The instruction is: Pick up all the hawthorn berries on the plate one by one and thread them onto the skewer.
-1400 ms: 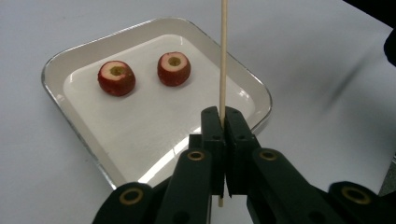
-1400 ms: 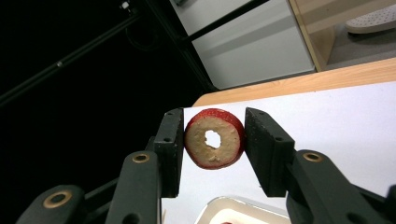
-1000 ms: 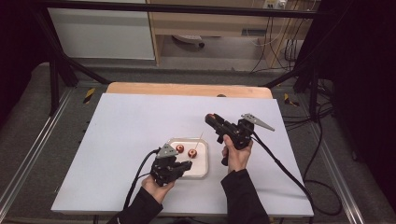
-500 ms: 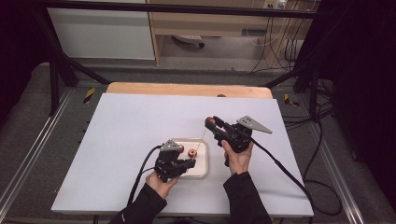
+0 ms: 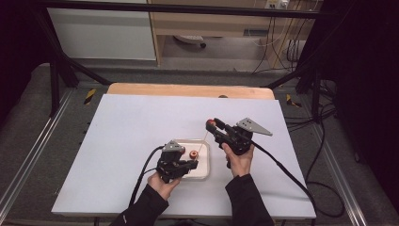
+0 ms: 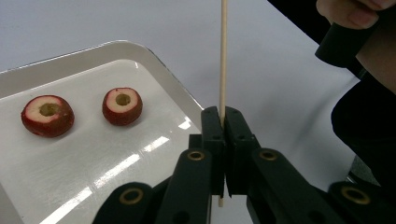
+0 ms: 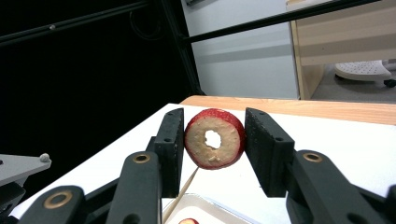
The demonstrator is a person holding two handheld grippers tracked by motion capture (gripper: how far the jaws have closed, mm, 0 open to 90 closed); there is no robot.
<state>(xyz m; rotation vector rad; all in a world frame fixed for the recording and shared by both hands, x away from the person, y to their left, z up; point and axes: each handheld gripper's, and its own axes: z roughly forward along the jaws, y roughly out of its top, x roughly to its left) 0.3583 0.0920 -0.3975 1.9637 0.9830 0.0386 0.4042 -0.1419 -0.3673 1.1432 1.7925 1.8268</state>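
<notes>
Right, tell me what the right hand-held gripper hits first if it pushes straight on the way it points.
Probably the skewer tip: the right hand-held gripper carries a cored fruit slice just above it. Depth unclear.

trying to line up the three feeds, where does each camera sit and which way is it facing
High view: above the person's side of the table, looking forward and down; both forearms, left gripper and right gripper show.
Left gripper view: rides the left gripper, looking along its jaws shut on the skewer, tray beside; the other hand shows at top right.
Right gripper view: rides the right gripper, facing the table's far edge, jaws around a red fruit slice.
Both gripper views share the skewer and tray.
</notes>
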